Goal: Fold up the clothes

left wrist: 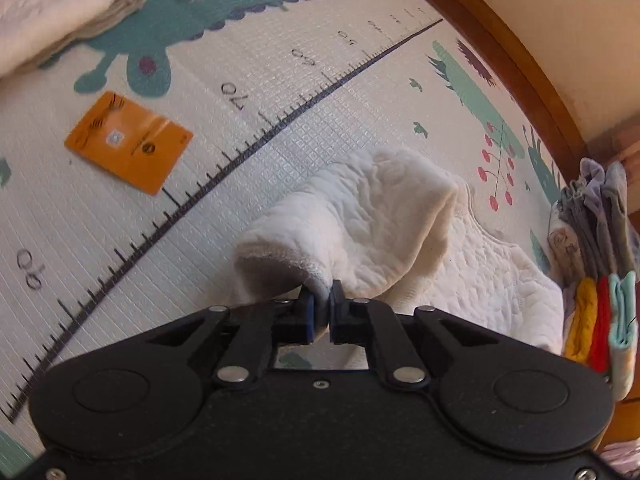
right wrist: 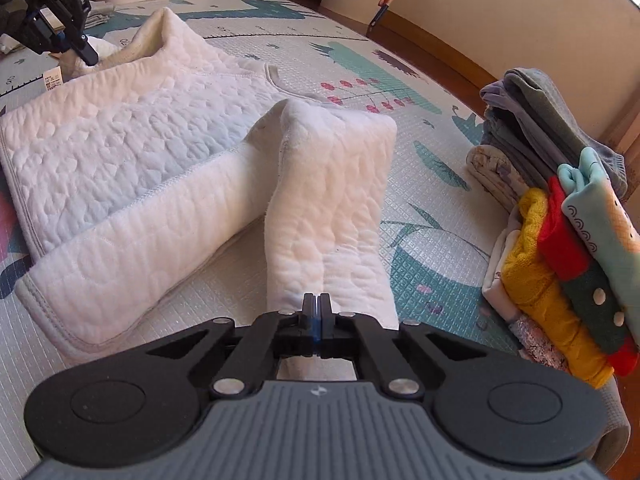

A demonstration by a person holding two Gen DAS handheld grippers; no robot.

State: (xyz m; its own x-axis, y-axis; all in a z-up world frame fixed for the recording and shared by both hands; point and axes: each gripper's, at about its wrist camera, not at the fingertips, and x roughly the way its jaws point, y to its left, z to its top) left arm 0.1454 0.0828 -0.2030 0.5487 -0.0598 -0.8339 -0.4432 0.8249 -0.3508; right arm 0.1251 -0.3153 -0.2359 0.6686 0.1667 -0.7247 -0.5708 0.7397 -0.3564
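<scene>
Garment (right wrist: 132,128) cuffs hidden inside both grippers

A room in a home, seen at floor level. A child's play mat (left wrist: 280,80) printed with teal dinosaurs and a height ruler covers the floor. Beside the mat, wooden flooring (right wrist: 440,46) meets a cream wall (right wrist: 500,4). Folded clothes (right wrist: 560,220) are stacked on the mat's edge.
</scene>
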